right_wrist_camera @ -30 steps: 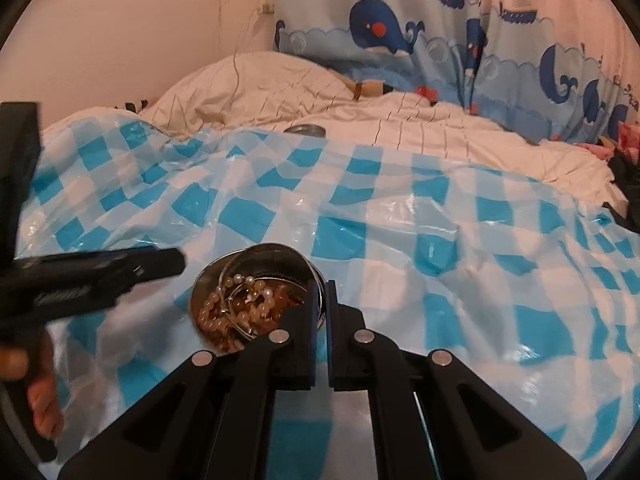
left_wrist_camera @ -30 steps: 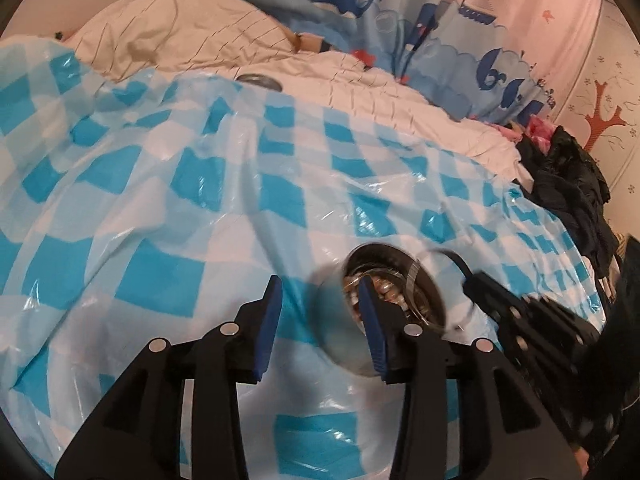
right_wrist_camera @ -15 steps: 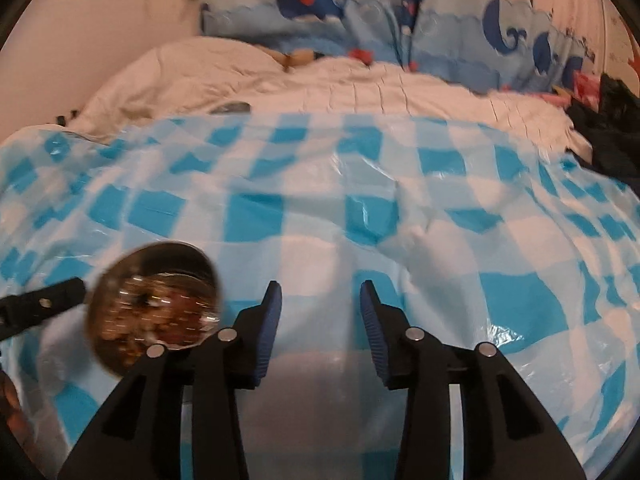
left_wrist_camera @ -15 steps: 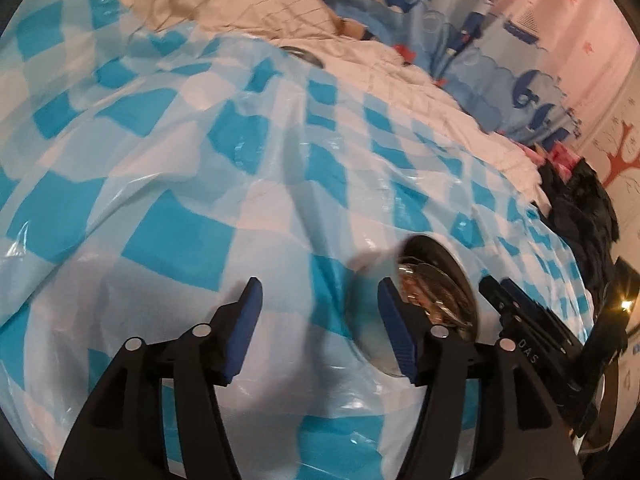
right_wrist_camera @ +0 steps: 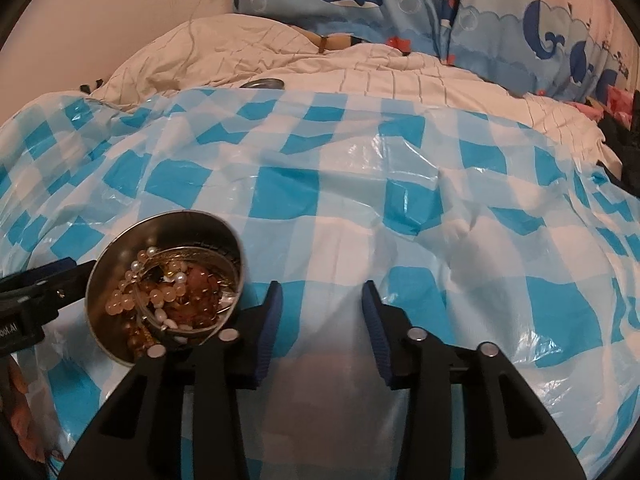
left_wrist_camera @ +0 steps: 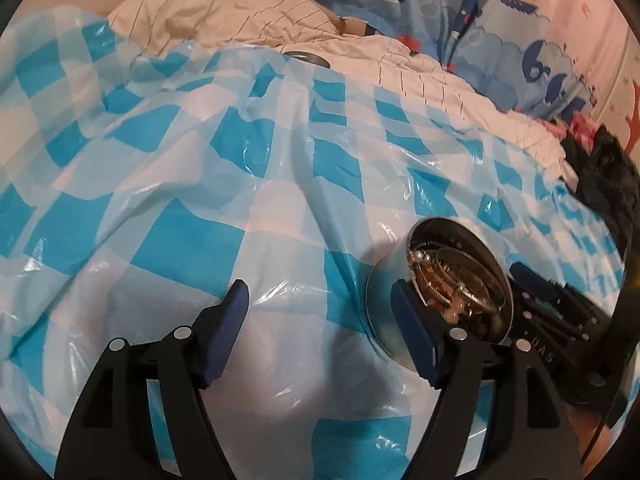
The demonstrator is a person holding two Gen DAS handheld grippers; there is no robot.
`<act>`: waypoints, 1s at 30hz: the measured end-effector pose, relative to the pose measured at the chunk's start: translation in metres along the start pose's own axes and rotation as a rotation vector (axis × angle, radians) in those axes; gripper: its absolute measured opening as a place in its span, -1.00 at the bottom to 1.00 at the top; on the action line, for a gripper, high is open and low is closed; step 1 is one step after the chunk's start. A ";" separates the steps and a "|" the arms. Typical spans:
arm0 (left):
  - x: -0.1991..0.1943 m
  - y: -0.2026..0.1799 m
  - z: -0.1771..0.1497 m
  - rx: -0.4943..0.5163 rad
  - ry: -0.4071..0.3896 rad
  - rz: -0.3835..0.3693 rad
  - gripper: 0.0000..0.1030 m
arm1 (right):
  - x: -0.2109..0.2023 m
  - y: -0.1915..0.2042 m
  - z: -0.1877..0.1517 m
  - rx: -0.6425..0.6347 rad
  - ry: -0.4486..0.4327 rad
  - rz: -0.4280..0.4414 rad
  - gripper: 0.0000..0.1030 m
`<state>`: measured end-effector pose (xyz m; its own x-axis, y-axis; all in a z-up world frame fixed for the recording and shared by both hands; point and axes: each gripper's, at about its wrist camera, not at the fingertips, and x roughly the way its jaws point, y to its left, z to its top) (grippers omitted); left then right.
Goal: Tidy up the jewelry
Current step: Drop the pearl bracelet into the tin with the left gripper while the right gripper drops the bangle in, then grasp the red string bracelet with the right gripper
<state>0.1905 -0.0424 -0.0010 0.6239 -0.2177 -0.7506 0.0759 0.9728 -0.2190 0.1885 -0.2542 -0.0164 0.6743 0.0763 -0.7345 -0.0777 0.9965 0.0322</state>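
1. Right gripper [right_wrist_camera: 322, 316] jaws, pressed together a second ago at the near rim of the metal bowl [right_wrist_camera: 120, 248], have just been opening, then closing back a little; now spread, nothing between them, only the checked plastic sheet [right_wrist_camera: 360, 200] below.
2. Left gripper [left_wrist_camera: 320, 316] jaws have just been opening; now spread wide and empty. Its right finger sits just in front of the bowl [left_wrist_camera: 384, 320] in the left wrist view; contact cannot be told.
3. Bowl now lies left of the right gripper, off its fingers; a second ago it was straight ahead of the shut jaws.
4. Judgement: both grippers look released and neither holds jewelry, so either a drop into the bowl is done or a fresh reach is starting.
5. Jewelry [right_wrist_camera: 168, 296] sits heaped inside the bowl: amber-orange bead strands, a few white pearl-like beads, a clear bangle-like ring [left_wrist_camera: 468, 280] on top. Tangled; separate pieces hard to count.
6. Bowl rests on the sheet over the bed, near side, between the two grippers.
7. A small metal disc [right_wrist_camera: 262, 84] lies far, at the sheet's edge; possibly a lid.
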 end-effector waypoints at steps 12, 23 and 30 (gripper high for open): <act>-0.007 -0.005 -0.005 0.050 -0.013 0.037 0.34 | -0.003 0.011 -0.004 -0.048 -0.009 0.016 -0.44; -0.020 -0.018 -0.018 0.139 -0.002 0.009 0.39 | -0.021 0.014 -0.015 -0.044 -0.005 0.038 -0.34; -0.045 -0.035 -0.037 0.240 -0.017 0.007 0.48 | -0.069 0.019 -0.035 -0.072 -0.041 0.088 0.06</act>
<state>0.1311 -0.0700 0.0175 0.6383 -0.2113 -0.7402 0.2531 0.9657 -0.0574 0.1149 -0.2420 0.0116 0.6922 0.1665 -0.7022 -0.1894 0.9808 0.0458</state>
